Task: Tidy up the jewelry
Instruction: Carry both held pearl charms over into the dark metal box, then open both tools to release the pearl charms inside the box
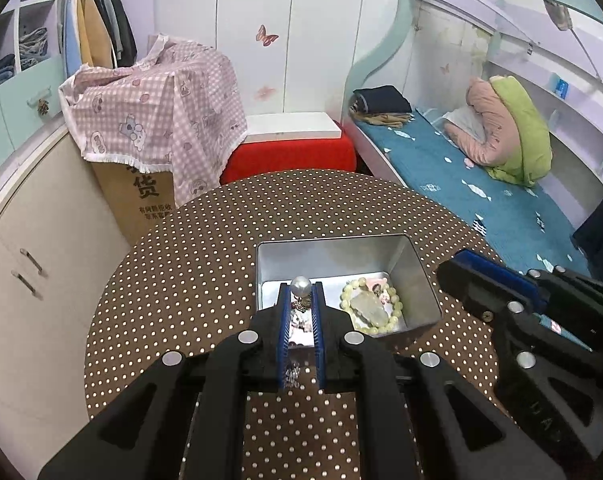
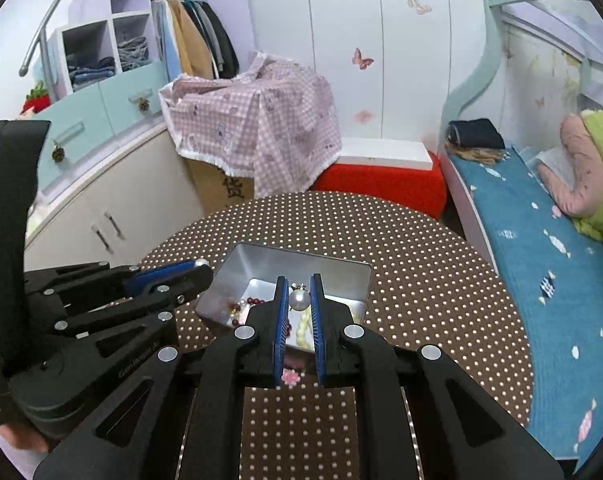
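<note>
An open silver tin [image 1: 415,268] stands on the polka-dot round table [image 1: 205,248]. Inside lie a pale yellow bead bracelet [image 1: 385,326] with a clear stone and other small pieces. My left gripper [image 1: 301,294] is shut on a pearl earring [image 1: 300,286], held over the tin's left side. My right gripper [image 2: 299,296] is shut on a second pearl earring [image 2: 299,300], above the tin [image 2: 237,268]. Dark red beads [image 2: 255,302] lie in the tin. A pink flower piece [image 2: 290,377] shows between the right fingers, low down. Each gripper appears in the other's view [image 1: 501,280] [image 2: 169,276].
A bed with a blue cover [image 1: 481,196] runs along the right. A red stool with a white box [image 1: 293,148] stands behind the table. A cardboard box under a pink checked cloth [image 1: 157,112] and white cabinets [image 1: 41,260] are on the left.
</note>
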Motion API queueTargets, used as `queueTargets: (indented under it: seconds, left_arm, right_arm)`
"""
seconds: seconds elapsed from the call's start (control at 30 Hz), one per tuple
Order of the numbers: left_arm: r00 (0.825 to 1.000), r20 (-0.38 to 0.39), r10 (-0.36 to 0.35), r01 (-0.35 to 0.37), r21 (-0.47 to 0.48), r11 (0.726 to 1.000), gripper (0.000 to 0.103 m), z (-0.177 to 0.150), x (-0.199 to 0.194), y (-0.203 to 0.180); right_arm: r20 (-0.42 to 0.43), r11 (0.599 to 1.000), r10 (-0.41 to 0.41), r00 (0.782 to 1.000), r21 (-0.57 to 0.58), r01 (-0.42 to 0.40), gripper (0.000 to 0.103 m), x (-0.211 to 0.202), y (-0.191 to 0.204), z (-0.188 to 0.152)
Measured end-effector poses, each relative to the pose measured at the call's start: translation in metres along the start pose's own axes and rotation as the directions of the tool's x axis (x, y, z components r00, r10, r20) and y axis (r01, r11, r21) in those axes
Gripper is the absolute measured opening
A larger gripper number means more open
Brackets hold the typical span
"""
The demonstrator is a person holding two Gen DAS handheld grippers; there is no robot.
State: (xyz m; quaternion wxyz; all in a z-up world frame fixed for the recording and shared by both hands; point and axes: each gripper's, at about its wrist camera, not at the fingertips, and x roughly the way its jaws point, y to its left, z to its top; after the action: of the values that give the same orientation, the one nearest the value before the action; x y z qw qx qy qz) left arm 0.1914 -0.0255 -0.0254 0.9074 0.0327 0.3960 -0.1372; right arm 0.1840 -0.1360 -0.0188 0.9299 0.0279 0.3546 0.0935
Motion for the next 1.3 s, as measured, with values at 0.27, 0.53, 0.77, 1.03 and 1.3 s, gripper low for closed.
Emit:
queueTargets:
  seconds: [0.27,0.53,0.77,1.03,1.3]
  left_arm:
    - [0.999,-0.032,0.009,-0.009,-0.011,1.0,0.009,0.007,0.024,0.006]
    - [0.999,-0.052,-0.003,0.002,-0.023,1.0,0.011,0.008,0.038,0.009]
    - [0.995,-0.084,0.052,-0.055,-0.032,0.998,0.042,0.004,0.045,0.014]
    - [0.995,-0.09,0.047,-0.052,-0.057,0.997,0.051,0.003,0.044,0.023]
    - [0.994,-0.092,0.051,-0.056,-0.048,0.997,0.052,0.001,0.041,0.018]
  right_arm:
    - [-0.035,0.999,0.007,0.999,0.034,-0.006,0.012,0.031,-0.004,0.003]
    - [-0.058,0.999,0.004,0.998,0.046,-0.001,0.014,0.052,-0.008,0.003]
    - [-0.112,0.994,-0.034,0.993,0.097,0.045,0.035,0.064,-0.022,0.001]
    - [-0.098,0.987,-0.053,0.994,0.149,0.067,0.068,0.061,-0.039,-0.002]
    - [-0.107,0.986,-0.065,0.992,0.144,0.08,0.071,0.056,-0.043,-0.005]
